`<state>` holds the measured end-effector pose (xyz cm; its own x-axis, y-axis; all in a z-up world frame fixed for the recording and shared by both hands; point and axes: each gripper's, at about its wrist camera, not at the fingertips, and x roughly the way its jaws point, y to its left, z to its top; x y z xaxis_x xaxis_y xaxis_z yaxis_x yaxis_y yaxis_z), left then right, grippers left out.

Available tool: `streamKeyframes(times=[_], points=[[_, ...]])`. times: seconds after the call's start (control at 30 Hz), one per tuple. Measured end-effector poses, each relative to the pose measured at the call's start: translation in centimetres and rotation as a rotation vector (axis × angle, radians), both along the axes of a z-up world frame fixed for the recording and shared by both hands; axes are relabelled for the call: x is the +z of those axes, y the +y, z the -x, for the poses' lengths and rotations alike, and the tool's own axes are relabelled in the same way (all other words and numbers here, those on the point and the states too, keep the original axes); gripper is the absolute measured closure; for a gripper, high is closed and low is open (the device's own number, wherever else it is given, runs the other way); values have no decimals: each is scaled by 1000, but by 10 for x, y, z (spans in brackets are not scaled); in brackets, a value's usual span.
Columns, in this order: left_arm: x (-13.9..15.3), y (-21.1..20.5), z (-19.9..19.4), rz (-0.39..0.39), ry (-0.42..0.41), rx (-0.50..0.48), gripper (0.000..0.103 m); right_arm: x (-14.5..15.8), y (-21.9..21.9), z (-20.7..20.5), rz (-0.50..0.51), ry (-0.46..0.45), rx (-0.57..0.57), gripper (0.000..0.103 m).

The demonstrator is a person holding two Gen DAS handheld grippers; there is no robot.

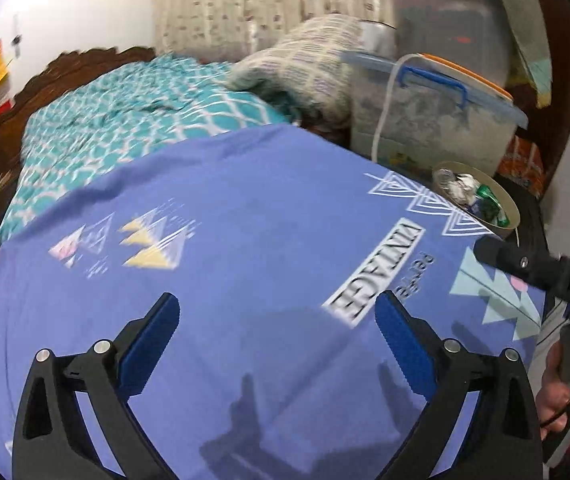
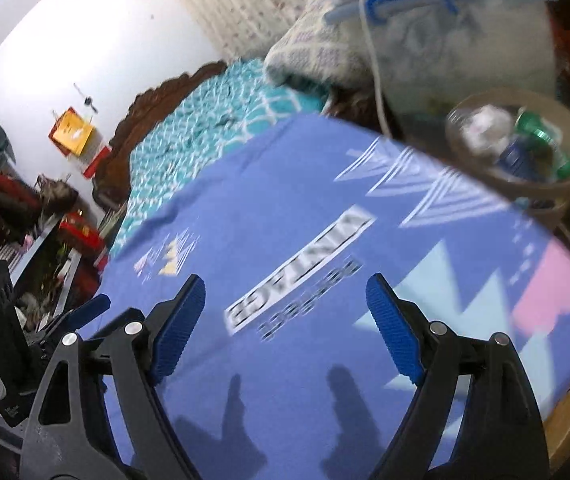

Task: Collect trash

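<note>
Two tools: left tool [image 1: 275, 344] and right tool [image 2: 285, 324], both spread wide with nothing between the fingers, above the purple sheet [image 1: 245, 240].
Trash: crumpled wrappers piled in the round bin [image 2: 565, 192].
Bin's place: just past the sheet's far right edge, beside the storage box [image 1: 437, 120].

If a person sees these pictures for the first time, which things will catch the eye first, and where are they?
The big purple bedsheet with the printed word VINTAGE fills the middle of both views. At its far right edge stands a round tan bin already holding crumpled wrappers and a green packet. Near the camera, the left claw and the right claw hang open above the sheet, holding nothing.
</note>
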<state>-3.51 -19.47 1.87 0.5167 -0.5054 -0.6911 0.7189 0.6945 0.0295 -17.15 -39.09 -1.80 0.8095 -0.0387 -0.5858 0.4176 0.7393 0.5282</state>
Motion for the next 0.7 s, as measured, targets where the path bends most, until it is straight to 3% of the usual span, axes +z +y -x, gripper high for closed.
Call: streamKeyframes(times=[0.3,0.53,0.7], points=[[0,47,-3,-3,2,103,9,8,54,11,62,28,-84,3],[17,55,8,53,-41,102,9,26,63,27,107,26,-160,3],[34,53,21,106,-76,76,9,40,78,46,208,-18,-242,3]])
